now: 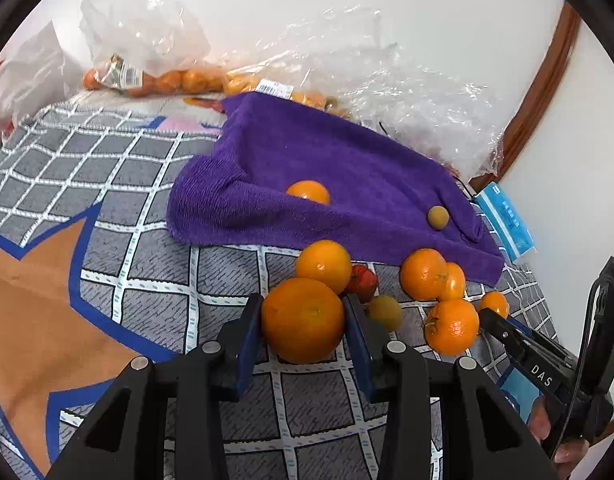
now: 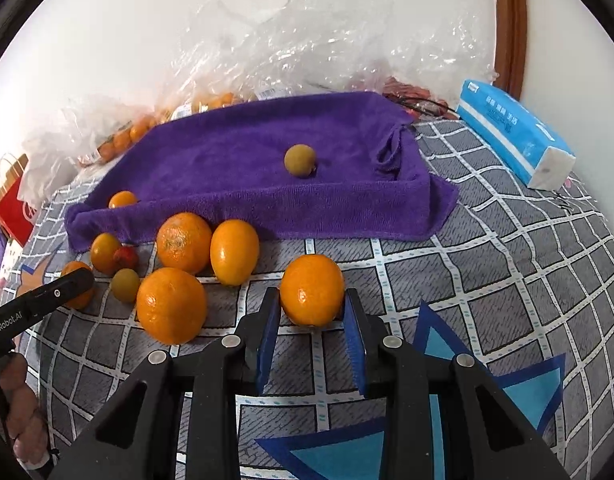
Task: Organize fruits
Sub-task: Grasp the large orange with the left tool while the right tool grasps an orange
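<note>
Left wrist view first: the left gripper sits at six o'clock in the picture. Its jaws are partly open, and the blue pads lie against both sides of a big orange. The big orange rests on the checked cover. Another orange touches it at twelve o'clock, and a small red fruit sits just beside it at one o'clock.

In the right wrist view, the right gripper has its jaws nearly closed on a smaller orange. That one also sits on the cover, well apart from the others.

We think the step is to carry both oranges up to the purple towel, which lies at twelve o'clock from each gripper. We should squeeze softly so the skin does not get squashed. We should lift the big orange straight up — a sideways pull may knock its neighbours and make them roll. The towel looks soft and bumpy, so we should set each orange down low and let go slowly, near the orange already lying on the towel's left side.

Now we count, left to right:
- Oranges on the cover: six — two of them in the grippers.
- Oranges on the towel: one.
- Red fruit: one.
- Small yellow-green fruits: two, one on the cover and one on the towel.
- Purple towels: one.
</note>
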`<action>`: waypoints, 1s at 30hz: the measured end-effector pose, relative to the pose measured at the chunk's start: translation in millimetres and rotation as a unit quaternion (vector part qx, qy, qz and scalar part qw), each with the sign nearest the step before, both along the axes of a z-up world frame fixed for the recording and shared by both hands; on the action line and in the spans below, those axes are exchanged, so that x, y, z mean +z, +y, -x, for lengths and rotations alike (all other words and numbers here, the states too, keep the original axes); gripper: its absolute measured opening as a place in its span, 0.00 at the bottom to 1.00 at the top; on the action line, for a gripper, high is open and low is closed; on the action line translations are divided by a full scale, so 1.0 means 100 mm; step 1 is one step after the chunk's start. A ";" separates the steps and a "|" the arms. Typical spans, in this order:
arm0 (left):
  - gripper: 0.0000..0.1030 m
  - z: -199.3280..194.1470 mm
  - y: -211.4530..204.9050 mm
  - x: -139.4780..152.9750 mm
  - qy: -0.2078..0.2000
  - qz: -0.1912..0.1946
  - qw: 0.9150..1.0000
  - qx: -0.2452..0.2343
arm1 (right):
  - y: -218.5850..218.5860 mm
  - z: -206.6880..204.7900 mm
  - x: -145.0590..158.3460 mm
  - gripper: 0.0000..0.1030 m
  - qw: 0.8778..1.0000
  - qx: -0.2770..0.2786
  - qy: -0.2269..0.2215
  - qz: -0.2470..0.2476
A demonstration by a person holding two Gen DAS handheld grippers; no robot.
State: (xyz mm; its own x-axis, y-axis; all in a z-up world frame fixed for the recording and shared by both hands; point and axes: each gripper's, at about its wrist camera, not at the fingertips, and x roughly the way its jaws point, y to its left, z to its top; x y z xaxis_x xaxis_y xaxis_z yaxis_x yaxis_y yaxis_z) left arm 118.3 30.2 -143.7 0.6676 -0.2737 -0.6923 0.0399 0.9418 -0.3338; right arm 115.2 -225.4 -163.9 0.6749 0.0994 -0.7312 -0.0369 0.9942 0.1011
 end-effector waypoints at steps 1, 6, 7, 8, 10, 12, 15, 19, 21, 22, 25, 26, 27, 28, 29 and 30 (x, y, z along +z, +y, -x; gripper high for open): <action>0.37 0.01 -0.01 0.01 -0.004 -0.002 1.000 -0.002 | 0.00 0.01 0.01 0.31 1.000 0.000 -0.003 -0.002; 0.37 0.05 -0.01 0.05 -0.019 -0.006 1.000 0.000 | -0.01 0.03 0.05 0.31 1.000 -0.003 -0.012 -0.005; 0.37 0.06 -0.01 0.06 -0.020 -0.006 1.000 0.002 | -0.02 0.03 0.05 0.31 1.000 -0.004 -0.014 -0.005; 0.37 0.06 0.00 0.06 -0.022 -0.005 1.000 0.004 | -0.02 0.04 0.06 0.31 1.000 -0.006 -0.015 -0.004; 0.37 0.07 0.00 0.07 -0.024 -0.005 1.000 0.005 | -0.03 0.04 0.06 0.31 1.000 -0.010 -0.018 -0.003; 0.37 0.08 0.00 0.07 -0.027 -0.006 1.000 0.006 | -0.03 0.07 0.07 0.31 1.000 -0.013 -0.023 -0.003; 0.37 0.08 0.01 0.08 -0.029 -0.006 1.000 0.009 | -0.02 0.08 0.08 0.31 1.000 -0.015 -0.025 0.001; 0.37 0.11 0.02 0.10 -0.037 -0.009 0.999 0.014 | 0.00 0.11 0.10 0.31 0.999 -0.012 -0.033 0.005; 0.37 0.12 0.02 0.11 -0.041 -0.009 0.999 0.017 | 0.01 0.11 0.11 0.31 0.999 -0.011 -0.035 0.007; 0.37 0.12 0.03 0.11 -0.043 -0.010 0.999 0.018 | 0.01 0.11 0.11 0.31 0.999 -0.013 -0.035 0.009; 0.37 0.13 0.02 0.12 -0.045 -0.012 0.999 0.019 | 0.01 0.11 0.11 0.31 0.999 -0.013 -0.035 0.011; 0.37 0.13 0.02 0.12 -0.046 -0.012 0.999 0.019 | 0.01 0.12 0.11 0.31 0.999 -0.014 -0.036 0.012; 0.37 0.13 0.03 0.12 -0.046 -0.012 0.999 0.020 | 0.02 0.12 0.11 0.31 0.999 -0.015 -0.037 0.013; 0.37 0.13 0.03 0.12 -0.046 -0.011 0.999 0.021 | 0.02 0.12 0.12 0.31 0.999 -0.015 -0.037 0.013; 0.37 0.13 0.04 0.12 -0.046 -0.011 0.999 0.022 | 0.02 0.11 0.11 0.31 0.999 -0.015 -0.036 0.013; 0.37 0.13 0.04 0.12 -0.046 -0.010 0.999 0.021 | 0.02 0.11 0.12 0.31 0.999 -0.016 -0.035 0.013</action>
State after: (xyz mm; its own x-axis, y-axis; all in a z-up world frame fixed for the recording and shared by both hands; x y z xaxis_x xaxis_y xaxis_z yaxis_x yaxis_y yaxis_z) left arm 105.1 34.3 -131.2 0.7397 -0.2306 -0.6322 0.0292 0.9496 -0.3122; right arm 103.9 -223.2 -152.4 0.7270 0.0584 -0.6841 -0.0118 0.9973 0.0725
